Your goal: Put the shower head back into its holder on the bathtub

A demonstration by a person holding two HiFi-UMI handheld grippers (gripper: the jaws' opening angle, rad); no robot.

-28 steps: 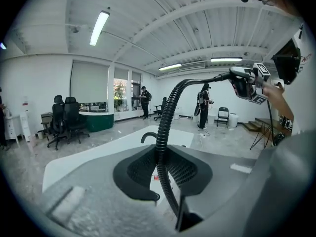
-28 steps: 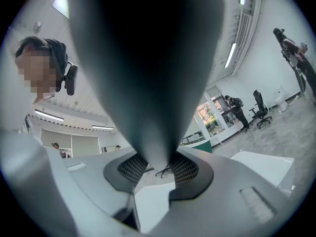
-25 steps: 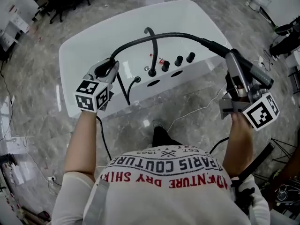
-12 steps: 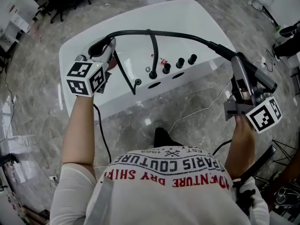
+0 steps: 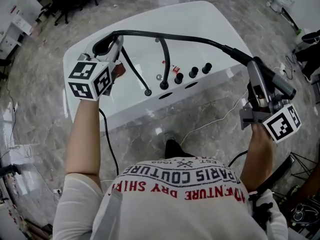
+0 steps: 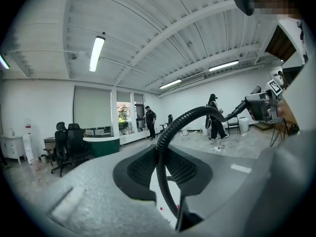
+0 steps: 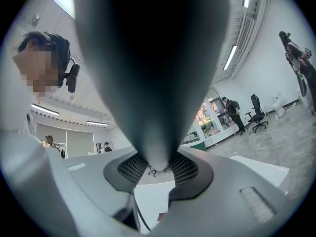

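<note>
The black shower head is clamped in my right gripper, off the right end of the white bathtub; in the right gripper view its dark handle fills the space between the pads and hides most of the scene. Its ribbed black hose arches across the tub to my left gripper, which is shut on it above the tub's left end. From there the hose drops to the tub deck. The left gripper view shows the hose pinched between the pads. Two dark openings lie on the deck's near edge.
A curved black spout and three black knobs stand on the tub deck. White cables trail over the grey marble floor. Office chairs and standing people are far behind the tub.
My left gripper has risen and moved up and left in the picture, lifting the hose into a higher arch over the tub. The right gripper shifted slightly rightward with the shower head.
</note>
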